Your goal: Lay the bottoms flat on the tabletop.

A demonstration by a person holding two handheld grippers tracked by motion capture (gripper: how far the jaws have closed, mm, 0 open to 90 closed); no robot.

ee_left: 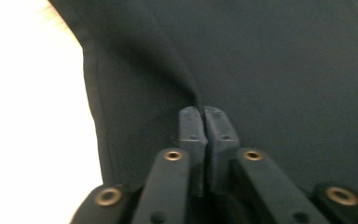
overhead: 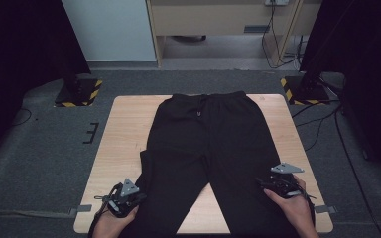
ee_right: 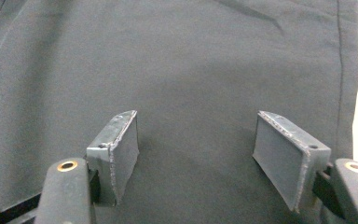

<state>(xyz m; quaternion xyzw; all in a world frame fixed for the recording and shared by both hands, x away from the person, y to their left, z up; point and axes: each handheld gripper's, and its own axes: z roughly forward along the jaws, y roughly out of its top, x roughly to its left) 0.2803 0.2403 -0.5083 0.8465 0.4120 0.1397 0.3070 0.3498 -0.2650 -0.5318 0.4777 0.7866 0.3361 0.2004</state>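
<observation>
Black pants point(overhead: 203, 144) lie flat on the wooden table point(overhead: 124, 129), waistband at the far side, both legs running toward me. My left gripper point(overhead: 139, 198) is at the outer edge of the left leg near the hem. In the left gripper view its jaws point(ee_left: 204, 122) are pressed together on a pinched ridge of the pants point(ee_left: 270, 70) fabric, with bright table point(ee_left: 28, 116) to the left. My right gripper point(overhead: 264, 184) rests on the right leg near its outer edge. In the right gripper view it point(ee_right: 196, 144) stands open, pads wide apart over smooth pants point(ee_right: 168, 56) cloth.
Two stand bases with yellow-and-black stripes point(overhead: 79, 91) point(overhead: 302, 89) sit on the grey carpet beyond the table's far corners. Cables point(overhead: 327, 124) trail on the floor at the right. Bare table wood point(overhead: 208, 213) shows between the two legs near me.
</observation>
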